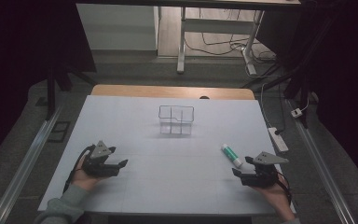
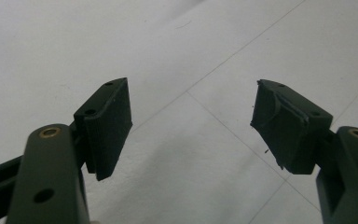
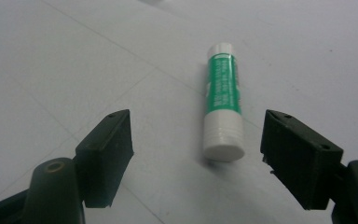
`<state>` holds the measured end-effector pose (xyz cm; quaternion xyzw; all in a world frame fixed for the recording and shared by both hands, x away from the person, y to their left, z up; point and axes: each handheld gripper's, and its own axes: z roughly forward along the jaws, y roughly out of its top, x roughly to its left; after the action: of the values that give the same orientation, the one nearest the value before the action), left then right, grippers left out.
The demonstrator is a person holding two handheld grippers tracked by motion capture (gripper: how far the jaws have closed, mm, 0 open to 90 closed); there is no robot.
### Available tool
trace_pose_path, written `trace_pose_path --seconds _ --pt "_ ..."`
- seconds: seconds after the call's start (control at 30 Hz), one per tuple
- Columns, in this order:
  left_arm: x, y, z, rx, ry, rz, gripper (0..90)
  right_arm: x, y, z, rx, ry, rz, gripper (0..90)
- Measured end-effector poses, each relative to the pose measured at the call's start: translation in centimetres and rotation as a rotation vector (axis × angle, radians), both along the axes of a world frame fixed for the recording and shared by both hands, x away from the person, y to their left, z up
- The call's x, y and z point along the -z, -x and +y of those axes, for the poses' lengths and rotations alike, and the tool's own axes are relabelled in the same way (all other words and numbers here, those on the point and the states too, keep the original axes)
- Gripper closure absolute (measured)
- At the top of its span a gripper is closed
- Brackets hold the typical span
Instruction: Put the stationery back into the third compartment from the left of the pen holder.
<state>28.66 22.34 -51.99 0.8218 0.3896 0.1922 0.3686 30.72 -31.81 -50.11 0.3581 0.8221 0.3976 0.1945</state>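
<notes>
A green and white glue stick (image 1: 230, 155) lies flat on the white table top, at the right. In the right gripper view the glue stick (image 3: 223, 102) points its white cap toward the camera, just beyond the open jaws of my right gripper (image 3: 196, 142). From above, the right gripper (image 1: 242, 166) sits directly behind the stick, nothing held. My left gripper (image 1: 120, 157) rests at the table's left side, open and empty; in its own view the left gripper (image 2: 191, 109) faces bare table.
A clear plastic box (image 1: 176, 119) with inner dividers stands at the middle back of the white table (image 1: 168, 177). Beyond the table are desk legs and cables on the floor; a power strip (image 1: 278, 138) lies at the right.
</notes>
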Motion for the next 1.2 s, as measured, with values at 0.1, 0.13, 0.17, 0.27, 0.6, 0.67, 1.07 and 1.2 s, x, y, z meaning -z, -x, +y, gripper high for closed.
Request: trace_pose_path --seconds 0.1,0.13,0.17,0.27,0.6,0.67,1.07,1.2 --pt "0.1 0.0 0.0 0.001 -0.005 0.004 27.7 -0.9 -0.4 0.2 0.023 0.008 0.019 25.2" --pt "0.0 0.0 0.0 0.001 -0.004 0.002 27.7 -1.2 -0.6 0.3 0.026 0.013 0.025 25.3" --pt "0.0 0.0 0.0 0.003 0.002 0.001 27.7 -1.5 -0.8 0.5 0.030 0.028 0.029 25.4" --pt "0.0 0.1 0.1 0.001 0.007 -0.001 27.6 -2.4 -1.4 1.4 0.025 0.086 0.047 25.5" --pt "0.2 -0.1 0.1 -0.004 -0.004 0.005 27.5 -3.0 -4.9 3.9 -0.004 0.252 0.175 25.8" --pt "0.2 -0.1 0.1 -0.004 -0.007 0.007 27.5 -3.1 -5.5 4.1 0.006 0.264 0.194 26.2" --pt "0.3 0.0 0.0 0.005 -0.012 0.007 27.3 -3.1 -7.8 4.9 0.027 0.349 0.314 36.1" --pt "0.3 0.0 0.0 0.005 -0.013 0.006 27.3 -2.5 -7.8 4.7 0.032 0.365 0.337 39.3"
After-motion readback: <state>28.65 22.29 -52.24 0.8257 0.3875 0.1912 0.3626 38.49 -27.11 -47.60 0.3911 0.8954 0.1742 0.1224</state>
